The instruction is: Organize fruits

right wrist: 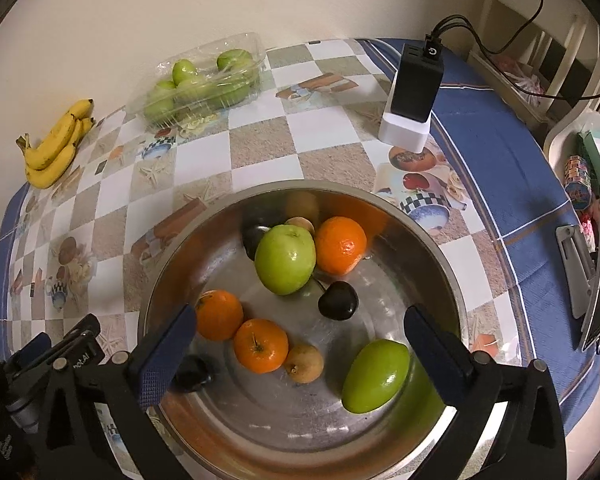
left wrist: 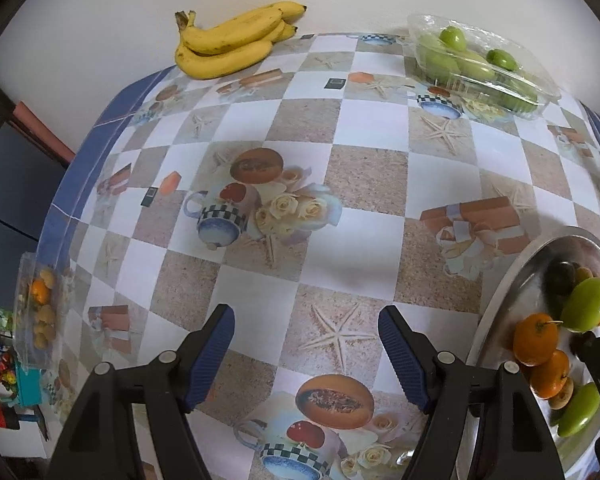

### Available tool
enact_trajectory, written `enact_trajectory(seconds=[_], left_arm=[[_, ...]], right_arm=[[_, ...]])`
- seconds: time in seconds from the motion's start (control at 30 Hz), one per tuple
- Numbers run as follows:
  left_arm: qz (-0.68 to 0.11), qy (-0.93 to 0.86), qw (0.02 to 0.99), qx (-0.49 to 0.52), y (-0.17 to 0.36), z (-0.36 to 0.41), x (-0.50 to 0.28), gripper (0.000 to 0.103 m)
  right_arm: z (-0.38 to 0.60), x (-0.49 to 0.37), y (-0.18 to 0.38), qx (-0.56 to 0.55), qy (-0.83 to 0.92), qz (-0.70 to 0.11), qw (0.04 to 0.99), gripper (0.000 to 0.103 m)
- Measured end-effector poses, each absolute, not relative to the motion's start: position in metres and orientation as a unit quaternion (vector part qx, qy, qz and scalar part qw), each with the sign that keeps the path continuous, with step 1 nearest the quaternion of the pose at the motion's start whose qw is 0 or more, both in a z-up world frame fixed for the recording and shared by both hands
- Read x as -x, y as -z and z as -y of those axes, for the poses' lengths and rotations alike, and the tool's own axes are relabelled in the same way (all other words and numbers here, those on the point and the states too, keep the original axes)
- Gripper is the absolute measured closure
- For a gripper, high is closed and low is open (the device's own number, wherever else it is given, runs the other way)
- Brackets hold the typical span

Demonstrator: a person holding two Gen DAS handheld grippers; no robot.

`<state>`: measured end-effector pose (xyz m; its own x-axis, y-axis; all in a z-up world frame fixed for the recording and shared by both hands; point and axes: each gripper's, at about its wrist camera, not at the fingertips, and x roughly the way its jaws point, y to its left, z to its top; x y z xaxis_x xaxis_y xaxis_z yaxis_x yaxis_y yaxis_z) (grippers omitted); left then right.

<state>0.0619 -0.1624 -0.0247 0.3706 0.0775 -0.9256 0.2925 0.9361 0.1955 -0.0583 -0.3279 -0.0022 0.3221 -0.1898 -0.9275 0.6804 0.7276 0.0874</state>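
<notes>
A steel bowl (right wrist: 427, 240) sits under my right gripper (right wrist: 300, 356), which is open and empty above it. The bowl holds three oranges (right wrist: 261, 345), two green fruits (right wrist: 286, 259), dark cherries (right wrist: 338, 301) and a small brown fruit (right wrist: 304, 363). My left gripper (left wrist: 305, 354) is open and empty over the patterned tablecloth, left of the bowl (left wrist: 499, 300). A banana bunch (left wrist: 232, 42) lies at the far edge by the wall. A clear plastic box of green fruits (left wrist: 479, 64) stands at the far right; it also shows in the right wrist view (right wrist: 204, 80).
A clear bag of small fruits (left wrist: 40, 312) hangs at the table's left edge. A black charger on a white base (right wrist: 413, 92) stands at the back right. A phone on a stand (right wrist: 595, 280) is at the right edge. The bananas also show in the right wrist view (right wrist: 56, 144).
</notes>
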Motion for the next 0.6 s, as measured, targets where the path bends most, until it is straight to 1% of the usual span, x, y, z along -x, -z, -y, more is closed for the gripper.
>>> enact_trajectory(seconds=[0.6], left_arm=[[-0.549, 0.062, 0.813, -0.184, 0.024, 0.132, -0.05, 0.025]], right_arm=[[0.31, 0.06, 0.004, -0.223, 0.272, -0.51, 0.785, 0.0]])
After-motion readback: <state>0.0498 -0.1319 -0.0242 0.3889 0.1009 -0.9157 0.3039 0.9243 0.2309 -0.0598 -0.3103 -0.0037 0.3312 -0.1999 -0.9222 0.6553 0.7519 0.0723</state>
